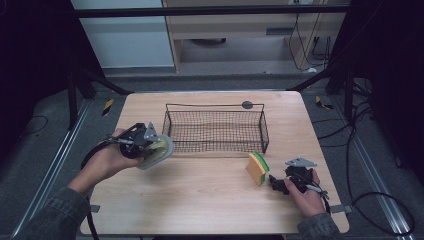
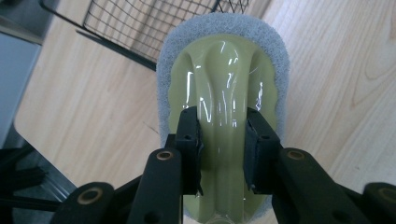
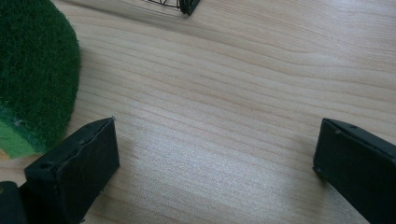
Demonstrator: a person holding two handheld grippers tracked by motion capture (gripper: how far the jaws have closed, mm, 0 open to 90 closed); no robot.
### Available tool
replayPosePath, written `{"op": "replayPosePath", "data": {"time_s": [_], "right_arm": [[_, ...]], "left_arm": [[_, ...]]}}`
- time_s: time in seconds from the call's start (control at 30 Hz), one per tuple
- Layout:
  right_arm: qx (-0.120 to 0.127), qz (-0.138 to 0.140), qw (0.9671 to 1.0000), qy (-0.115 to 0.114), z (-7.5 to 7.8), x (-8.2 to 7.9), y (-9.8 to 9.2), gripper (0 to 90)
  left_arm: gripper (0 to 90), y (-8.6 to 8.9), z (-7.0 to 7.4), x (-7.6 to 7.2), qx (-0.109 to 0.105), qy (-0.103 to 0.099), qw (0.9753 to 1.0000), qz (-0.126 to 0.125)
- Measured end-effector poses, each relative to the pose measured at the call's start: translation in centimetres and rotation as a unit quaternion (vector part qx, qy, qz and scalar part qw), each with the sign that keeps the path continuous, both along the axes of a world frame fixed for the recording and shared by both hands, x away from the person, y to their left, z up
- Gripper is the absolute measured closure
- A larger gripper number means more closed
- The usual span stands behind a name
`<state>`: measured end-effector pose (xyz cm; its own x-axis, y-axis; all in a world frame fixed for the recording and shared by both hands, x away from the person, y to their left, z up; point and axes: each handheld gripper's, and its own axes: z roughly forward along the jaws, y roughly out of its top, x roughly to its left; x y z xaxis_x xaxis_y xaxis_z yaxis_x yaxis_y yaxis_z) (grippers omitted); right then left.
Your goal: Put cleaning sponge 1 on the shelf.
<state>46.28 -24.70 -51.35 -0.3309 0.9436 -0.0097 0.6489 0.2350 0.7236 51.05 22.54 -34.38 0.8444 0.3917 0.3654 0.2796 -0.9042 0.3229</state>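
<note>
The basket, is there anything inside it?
Empty. In the high view only bare wood shows through the wire basket; the scrubber sits outside it in the left gripper, and the sponge stands on the table.

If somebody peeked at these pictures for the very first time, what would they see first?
Probably the scrubber, pale yellow-green with a grey foam rim, gripped by the left tongs above the table's left side. Next, the black wire basket at the back middle of the table. Then the sponge, orange with a green top, standing on edge just in front of the open right tongs.
</note>
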Motion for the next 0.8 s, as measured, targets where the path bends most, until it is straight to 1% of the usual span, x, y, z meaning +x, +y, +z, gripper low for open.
{"op": "replayPosePath", "data": {"time_s": [0.2, 0.37, 0.43, 0.5, 0.53, 0.6, 0.63, 0.67, 0.7, 0.8], "right_arm": [[0.004, -0.002, 1.0, 0.001, 0.0, 0.0, 0.0, 0.4], [0.002, -0.001, 1.0, 0.001, 0.0, 0.0, 0.0, 0.4], [0.002, -0.001, 1.0, 0.001, 0.0, 0.0, 0.0, 0.4], [0.002, -0.001, 1.0, 0.001, 0.0, 0.0, 0.0, 0.4], [0.003, -0.002, 1.0, 0.0, 0.0, 0.0, 0.0, 0.4], [0.003, -0.002, 1.0, 0.0, 0.0, 0.1, 0.0, 0.4], [0.002, -0.002, 1.0, 0.0, 0.0, 0.0, 0.0, 0.4], [0.002, -0.002, 1.0, 0.0, 0.0, 0.0, 0.0, 0.4], [0.003, -0.002, 1.0, 0.0, 0.0, 0.0, 0.1, 0.4], [0.002, -0.002, 1.0, 0.0, 0.0, 0.0, 0.1, 0.4]], "left_arm": [[70.5, -1.4, 1.3, 1.1, 0.007, -0.024, 0.9995, -0.018], [70.6, -2.7, 2.7, 1.9, 0.009, -0.043, 0.9983, -0.039], [70.6, -3.3, 3.1, 2.3, 0.016, -0.052, 0.9972, -0.051], [70.6, -3.8, 3.6, 2.8, 0.023, -0.057, 0.9961, -0.063], [70.5, -4.0, 3.6, 2.9, 0.023, -0.057, 0.9961, -0.064], [70.5, -4.6, 4.1, 3.4, 0.027, -0.062, 0.9948, -0.076], [70.6, -5.0, 4.4, 3.5, 0.033, -0.066, 0.9935, -0.086], [70.6, -5.0, 4.4, 3.5, 0.033, -0.066, 0.9935, -0.086], [70.6, -5.4, 4.7, 3.7, 0.037, -0.069, 0.9922, -0.096], [70.6, -6.0, 5.0, 3.9, 0.044, -0.076, 0.9899, -0.111]]}}
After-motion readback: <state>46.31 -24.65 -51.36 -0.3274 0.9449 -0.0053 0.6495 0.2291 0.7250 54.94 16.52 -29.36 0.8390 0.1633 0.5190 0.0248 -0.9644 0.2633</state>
